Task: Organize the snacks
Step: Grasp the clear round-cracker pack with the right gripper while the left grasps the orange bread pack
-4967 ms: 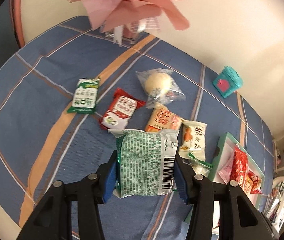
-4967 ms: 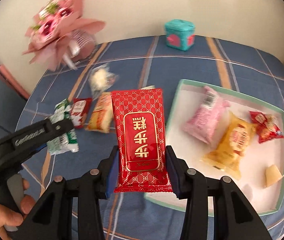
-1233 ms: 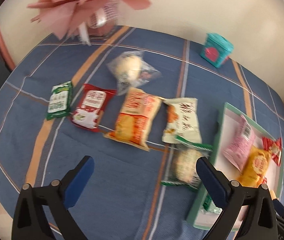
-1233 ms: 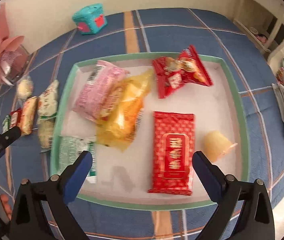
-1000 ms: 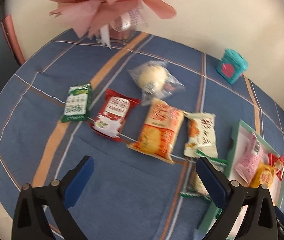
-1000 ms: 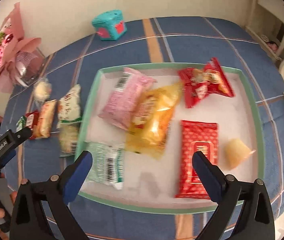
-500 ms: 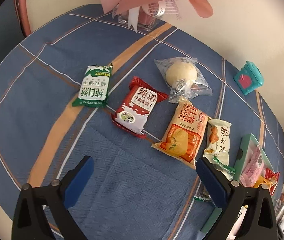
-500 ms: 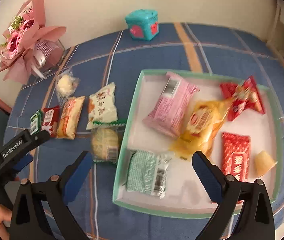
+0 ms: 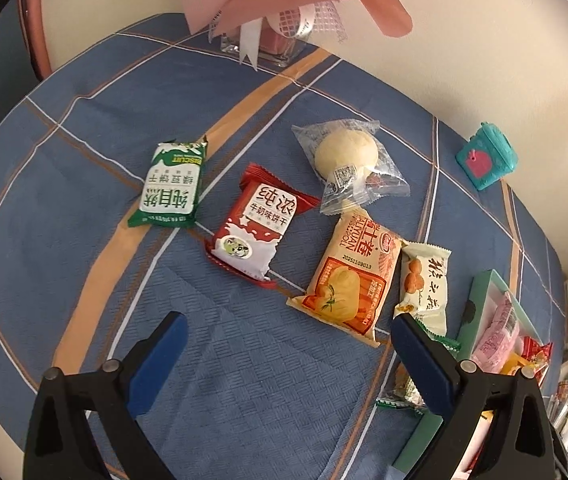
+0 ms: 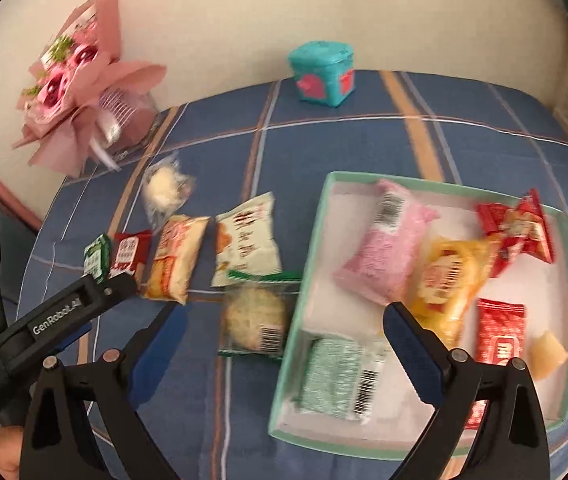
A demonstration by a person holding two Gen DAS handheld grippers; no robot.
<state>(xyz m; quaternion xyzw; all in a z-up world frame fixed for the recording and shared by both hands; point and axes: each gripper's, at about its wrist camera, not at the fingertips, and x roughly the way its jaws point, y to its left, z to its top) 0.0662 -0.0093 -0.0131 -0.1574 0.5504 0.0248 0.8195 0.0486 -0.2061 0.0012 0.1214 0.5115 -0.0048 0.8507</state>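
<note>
Snacks — six packets (image 10: 380, 256) — lie inside the green-rimmed tray (image 10: 316, 236).

Setting: a domestic room. Indicators: a table (image 10: 324, 136) covered with a blue plaid cloth stands against a plain cream wall (image 10: 243, 12); a pink-wrapped flower bouquet (image 10: 79, 92) and a small teal box (image 10: 322, 74) sit on it, alongside packaged snacks (image 9: 350, 274).
</note>
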